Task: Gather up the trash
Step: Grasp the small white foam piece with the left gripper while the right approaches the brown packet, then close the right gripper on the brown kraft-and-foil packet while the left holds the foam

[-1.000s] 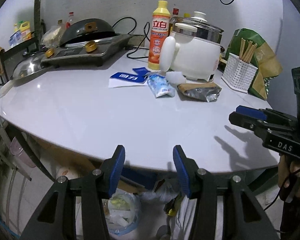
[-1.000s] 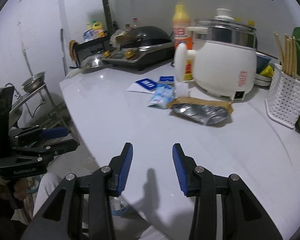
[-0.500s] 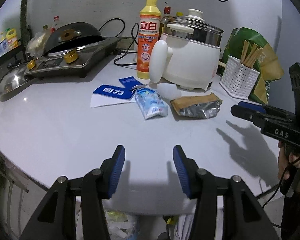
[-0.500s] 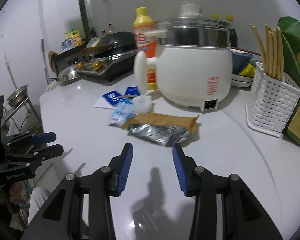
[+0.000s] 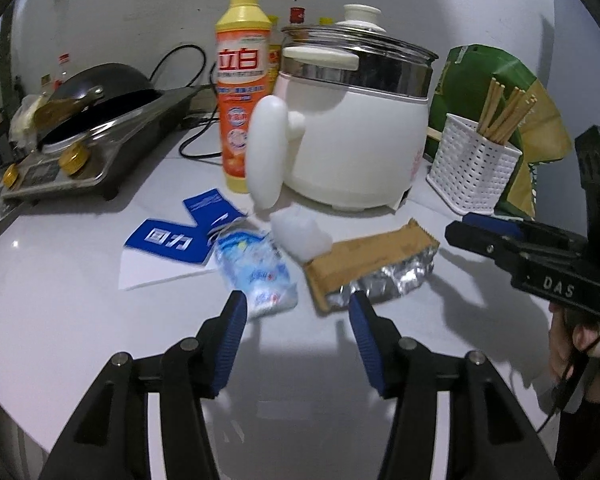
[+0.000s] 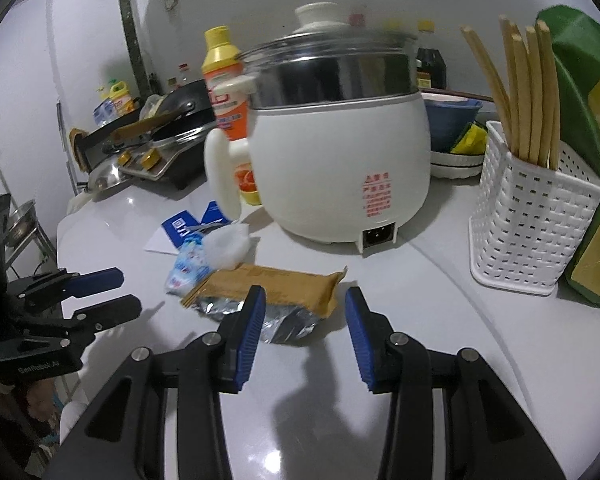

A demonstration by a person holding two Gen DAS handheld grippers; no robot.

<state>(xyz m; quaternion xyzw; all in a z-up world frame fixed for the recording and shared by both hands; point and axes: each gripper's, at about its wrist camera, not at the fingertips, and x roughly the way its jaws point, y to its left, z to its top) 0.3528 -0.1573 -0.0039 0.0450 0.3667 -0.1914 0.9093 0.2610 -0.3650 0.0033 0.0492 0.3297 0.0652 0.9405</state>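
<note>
Trash lies on the white table (image 5: 60,300): a brown and silver foil wrapper (image 5: 374,266) (image 6: 276,292), a light blue plastic packet (image 5: 260,270) (image 6: 188,266), a crumpled white tissue (image 5: 300,234) (image 6: 226,246) and a blue and white card (image 5: 168,248) (image 6: 178,232). My left gripper (image 5: 296,332) is open and empty, just short of the packet and the wrapper. My right gripper (image 6: 305,330) is open and empty, its jaws standing over the wrapper's near edge. Each gripper shows in the other's view.
A white electric pot (image 5: 352,120) (image 6: 336,140) stands right behind the trash, with an orange detergent bottle (image 5: 242,80) beside it. A white chopstick basket (image 6: 532,220) and a green bag (image 6: 588,120) are at the right. A stove with a wok (image 5: 88,120) is at the left.
Both grippers have moved forward over the table towards the trash. The wrapper and packet now lie just in front of the open jaws. Nothing has been picked up.
</note>
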